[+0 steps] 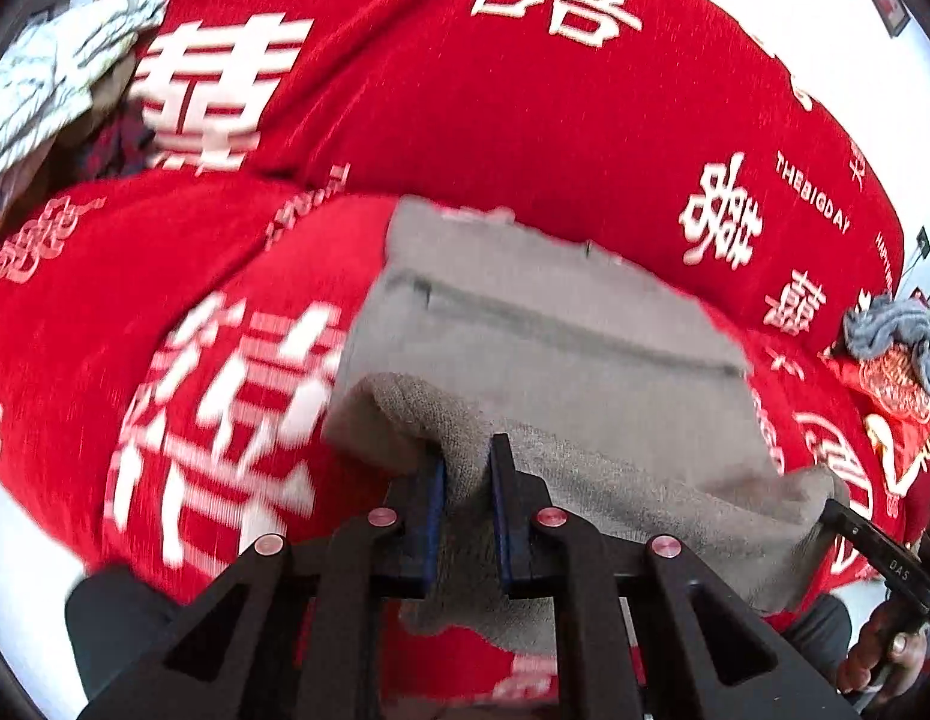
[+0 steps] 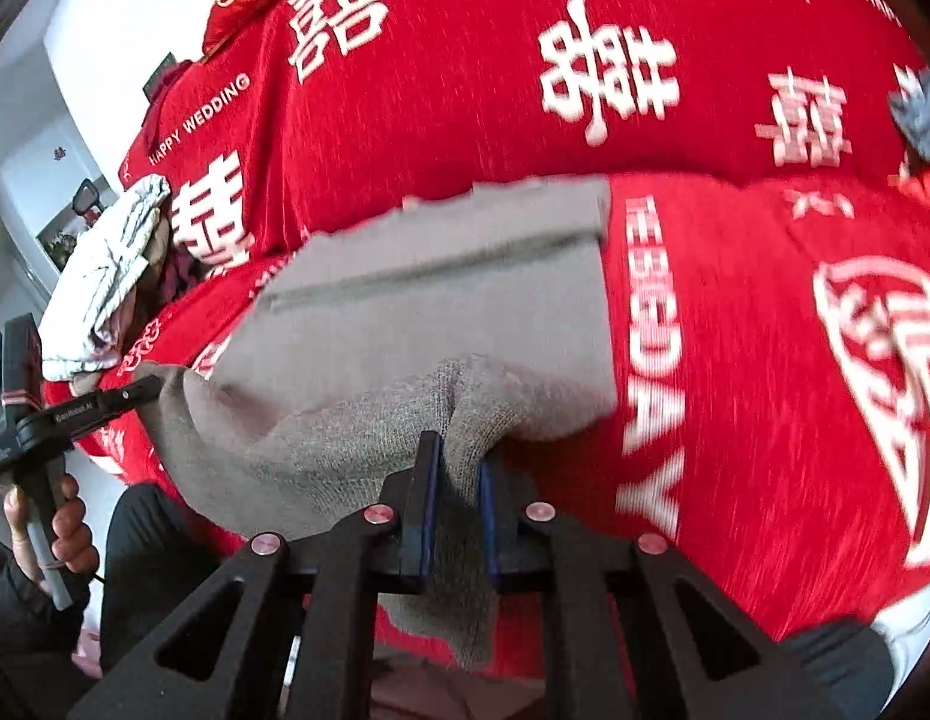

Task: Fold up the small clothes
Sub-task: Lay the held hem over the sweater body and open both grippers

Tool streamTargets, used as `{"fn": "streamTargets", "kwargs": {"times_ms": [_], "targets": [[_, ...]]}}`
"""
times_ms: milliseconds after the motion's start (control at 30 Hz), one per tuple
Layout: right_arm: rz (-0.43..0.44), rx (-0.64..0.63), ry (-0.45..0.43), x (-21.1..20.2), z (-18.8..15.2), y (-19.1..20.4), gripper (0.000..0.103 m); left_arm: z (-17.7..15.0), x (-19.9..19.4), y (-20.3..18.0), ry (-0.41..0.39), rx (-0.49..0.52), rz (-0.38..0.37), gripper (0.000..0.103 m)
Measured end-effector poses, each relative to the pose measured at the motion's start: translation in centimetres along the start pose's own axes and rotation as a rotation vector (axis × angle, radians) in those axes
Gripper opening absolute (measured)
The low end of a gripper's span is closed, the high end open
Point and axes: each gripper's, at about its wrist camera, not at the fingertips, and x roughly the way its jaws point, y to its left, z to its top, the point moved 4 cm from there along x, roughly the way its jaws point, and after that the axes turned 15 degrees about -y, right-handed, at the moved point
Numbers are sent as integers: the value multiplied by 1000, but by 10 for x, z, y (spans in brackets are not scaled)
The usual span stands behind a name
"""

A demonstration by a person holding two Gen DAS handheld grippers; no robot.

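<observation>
Starting at the far left, I see a white patterned cloth (image 1: 63, 78) bunched on the red wedding bedspread (image 1: 525, 120). My left hand-held gripper (image 1: 468, 468) pinches the near edge of the grey knit garment (image 1: 555, 348), which lies across the bedspread with that edge lifted. My right hand-held gripper (image 2: 456, 468) clamps the same edge further right. A blue-grey cloth (image 1: 897, 330) sits far right.

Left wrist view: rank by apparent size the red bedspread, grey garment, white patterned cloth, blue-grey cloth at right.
1. Red bedspread, fills most of the view.
2. Grey garment, though nearness to the camera inflates it.
3. White patterned cloth.
4. Blue-grey cloth, smallest, partly cut off at the edge.
</observation>
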Motion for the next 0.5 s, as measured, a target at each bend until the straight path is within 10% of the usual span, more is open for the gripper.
{"fn": "streamTargets", "kwargs": {"times_ms": [433, 500], "targets": [[-90, 75, 93, 104, 19, -36, 16, 3, 97, 23, 109, -71, 13, 16], [-105, 84, 111, 107, 13, -38, 18, -1, 96, 26, 116, -79, 7, 41]]}}
